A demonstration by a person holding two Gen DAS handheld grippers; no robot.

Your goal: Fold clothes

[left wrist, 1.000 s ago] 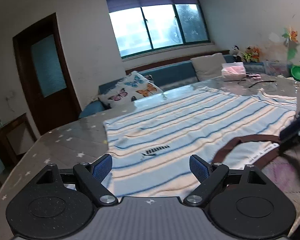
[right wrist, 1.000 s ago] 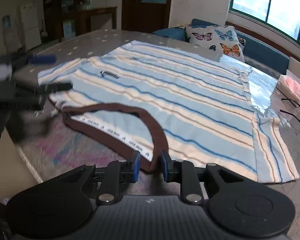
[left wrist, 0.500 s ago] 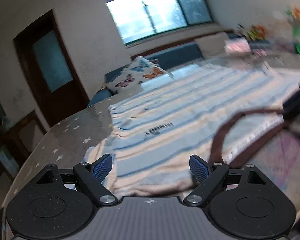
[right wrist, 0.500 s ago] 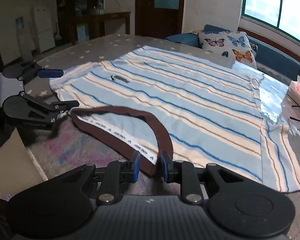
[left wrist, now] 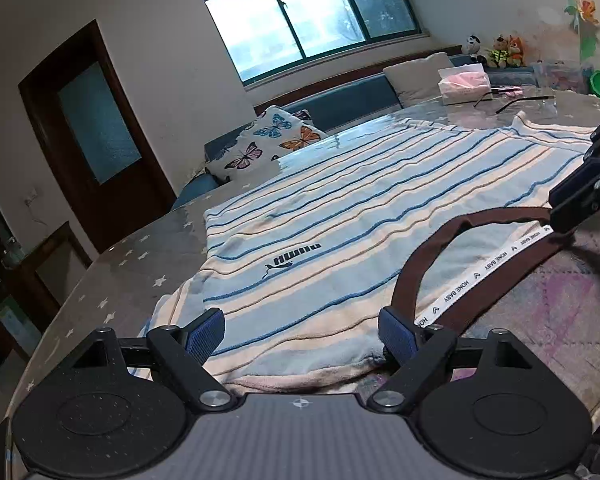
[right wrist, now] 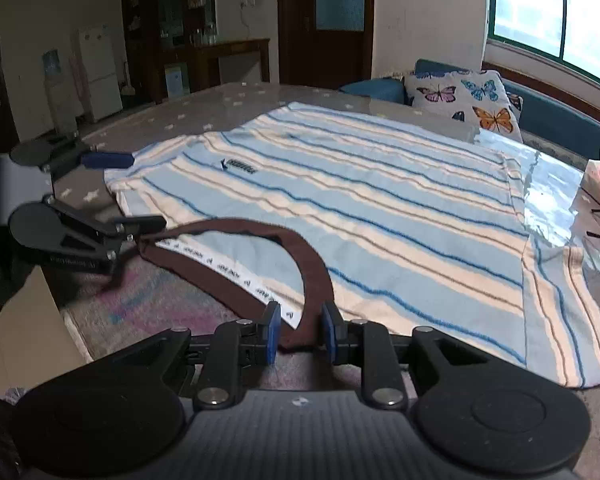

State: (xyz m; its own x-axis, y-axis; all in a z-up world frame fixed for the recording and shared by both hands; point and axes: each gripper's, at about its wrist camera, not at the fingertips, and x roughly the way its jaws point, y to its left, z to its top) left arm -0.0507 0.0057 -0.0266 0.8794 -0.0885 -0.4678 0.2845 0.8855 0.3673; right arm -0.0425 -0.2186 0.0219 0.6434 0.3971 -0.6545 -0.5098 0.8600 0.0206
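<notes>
Shirt (right wrist: 364,208) spread flat, face up, across table (left wrist: 112,280); fills centre of both views. No fold made yet. Sleeves out to the sides, hem at the far end near the window side. Logo (left wrist: 292,260) visible left of centre in left wrist view.

Brown collar (right wrist: 260,256) near bottom centre of right wrist view, lifted slightly off the table at its near end.

Right gripper (right wrist: 299,334), bottom centre of its own view: jaws narrow, closed on one end of collar, brown band and white label tape pinched between blue pads.

Left gripper (left wrist: 301,334), bottom centre of its own view: jaws wide apart, nothing clamped. Shoulder fabric lying between the pads; right pad just beside the other end of collar, apparently touching it but not gripping. Same gripper seen at left edge of right wrist view, one finger tip at collar end, other finger over the sleeve.

Judged stage: very start. One collar end secured; second not yet taken. Left to do: close left jaws on shoulder or collar, lift, carry top toward hem or fold sides in, then flatten. All folds outstanding.

Clutter at upper right of left wrist view: tissue box (left wrist: 462,84), glasses (left wrist: 516,100). Well apart from shirt body, close to far sleeve.
</notes>
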